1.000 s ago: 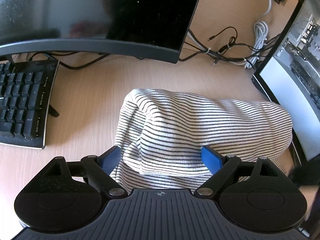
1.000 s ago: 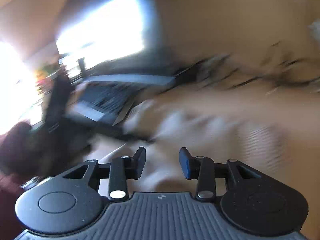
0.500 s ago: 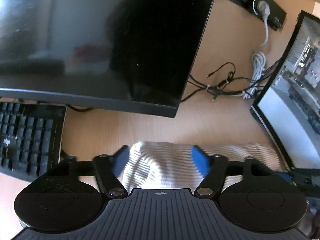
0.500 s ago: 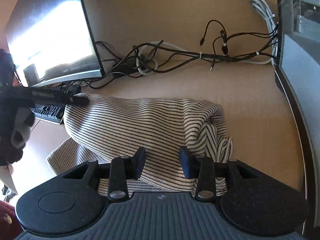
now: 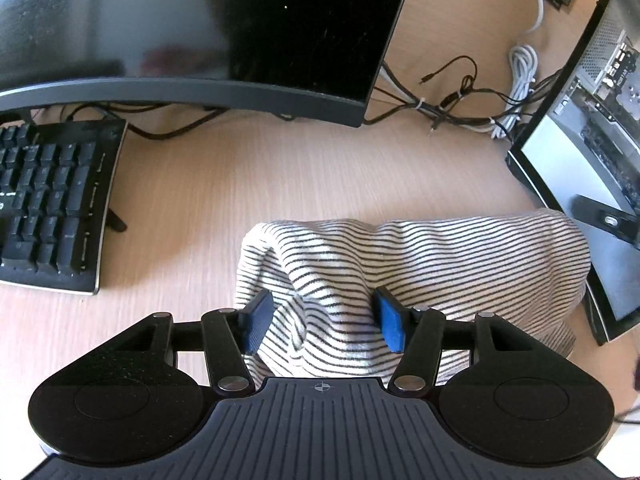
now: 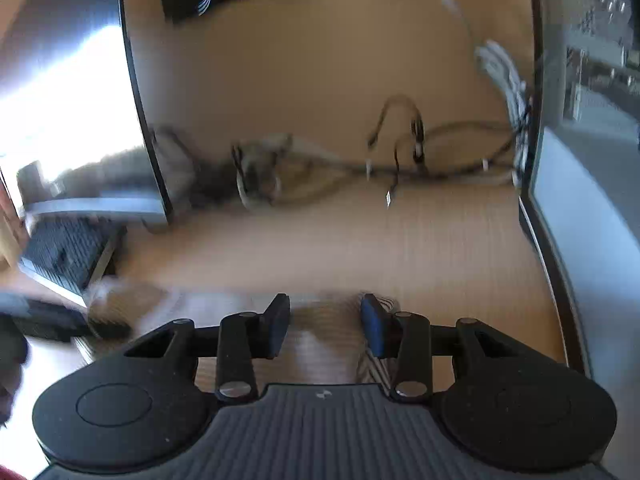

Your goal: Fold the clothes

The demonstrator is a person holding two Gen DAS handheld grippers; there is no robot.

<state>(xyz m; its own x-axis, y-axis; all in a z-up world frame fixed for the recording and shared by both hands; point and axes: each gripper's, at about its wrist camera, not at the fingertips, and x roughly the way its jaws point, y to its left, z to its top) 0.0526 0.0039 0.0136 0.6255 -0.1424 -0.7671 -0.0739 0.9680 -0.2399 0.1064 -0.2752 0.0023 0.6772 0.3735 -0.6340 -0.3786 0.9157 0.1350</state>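
A white garment with thin dark stripes (image 5: pixel 460 256) lies bunched in a long roll on the wooden desk (image 5: pixel 280 180). My left gripper (image 5: pixel 324 322) is at its left end, blue pads pressed on a thick fold that bulges between them. At the roll's right end a black finger of the other gripper (image 5: pixel 600 220) shows. In the blurred right wrist view, my right gripper (image 6: pixel 325 326) hangs low over the garment (image 6: pixel 224 304). Its jaws are opening slightly, with cloth in the gap, and I see no pad pressing on it.
A curved dark monitor (image 5: pixel 200 40) stands behind the garment, with a black keyboard (image 5: pixel 48 200) at the left. A second lit monitor (image 5: pixel 580 160) stands close to the garment's right end. Tangled cables (image 5: pixel 460 108) lie along the back wall.
My left jaws have narrowed from wide around the cloth onto a bunched fold. The right gripper has sunk towards the garment, and its view has gone blurred again.
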